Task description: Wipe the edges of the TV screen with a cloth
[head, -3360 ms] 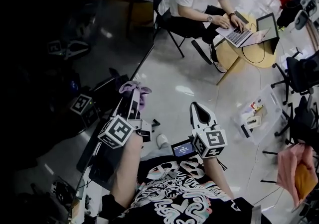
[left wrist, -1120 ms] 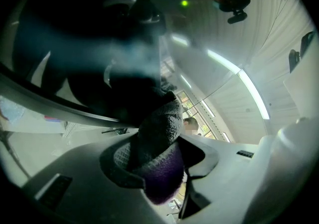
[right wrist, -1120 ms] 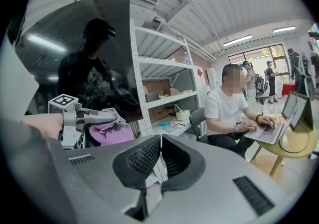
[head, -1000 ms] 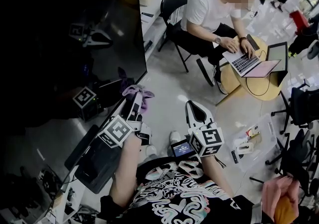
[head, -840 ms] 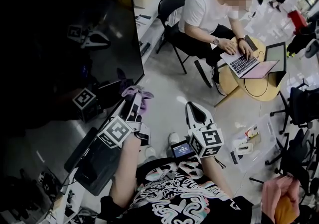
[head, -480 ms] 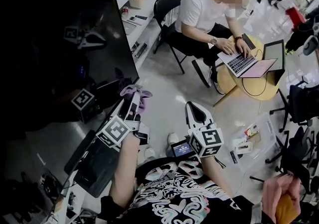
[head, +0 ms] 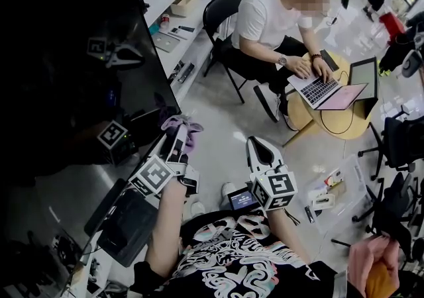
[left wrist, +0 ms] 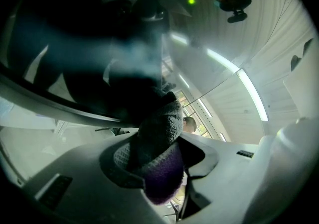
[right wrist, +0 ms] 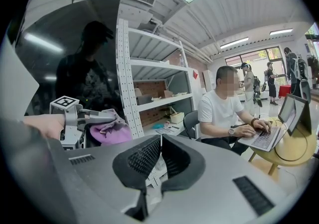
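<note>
Left gripper [head: 177, 134] clenched on fuzzy purple cloth [head: 183, 123]; wad bulges past jaws. Cloth centre-left of head view, at lower right edge of large glossy black TV screen [head: 73, 71]. Right gripper [head: 260, 149] lower centre, jaws pressed together, nothing between, apart from screen. Person in white T-shirt [head: 271, 15] at open silver laptop [head: 321, 91], upper right.

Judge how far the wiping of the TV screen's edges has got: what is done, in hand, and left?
Done: the left tongs are shut on the purple cloth. In hand: the cloth sits at the lower right corner of the TV screen. Left: the pictures show no wiped edges, so assume all remain. The right tongs are shut, empty.
</note>
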{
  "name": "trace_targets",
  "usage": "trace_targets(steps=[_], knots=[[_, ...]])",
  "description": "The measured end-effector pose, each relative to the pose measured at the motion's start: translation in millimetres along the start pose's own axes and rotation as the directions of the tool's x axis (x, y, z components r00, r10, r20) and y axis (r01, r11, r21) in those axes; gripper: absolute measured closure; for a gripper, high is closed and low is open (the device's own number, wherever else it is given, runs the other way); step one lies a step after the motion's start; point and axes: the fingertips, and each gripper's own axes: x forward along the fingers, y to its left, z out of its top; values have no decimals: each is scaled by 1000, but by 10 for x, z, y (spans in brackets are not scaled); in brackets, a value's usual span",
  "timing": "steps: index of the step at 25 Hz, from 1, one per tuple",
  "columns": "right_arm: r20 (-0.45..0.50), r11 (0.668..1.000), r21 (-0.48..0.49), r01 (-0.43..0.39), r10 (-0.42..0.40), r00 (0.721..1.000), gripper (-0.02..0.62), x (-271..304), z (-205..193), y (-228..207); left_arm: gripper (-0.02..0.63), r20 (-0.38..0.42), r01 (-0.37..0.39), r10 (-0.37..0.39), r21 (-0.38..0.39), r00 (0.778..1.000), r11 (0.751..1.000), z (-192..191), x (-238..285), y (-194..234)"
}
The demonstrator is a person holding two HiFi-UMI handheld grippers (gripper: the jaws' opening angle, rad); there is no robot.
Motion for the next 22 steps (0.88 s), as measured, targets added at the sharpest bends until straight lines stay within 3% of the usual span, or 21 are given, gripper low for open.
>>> trace_targets(steps=[22], knots=[[0,1000,7,-6,6,1000,563,27,91,-432,420,16,-1,0,54,1000,999,-78,320,-158]])
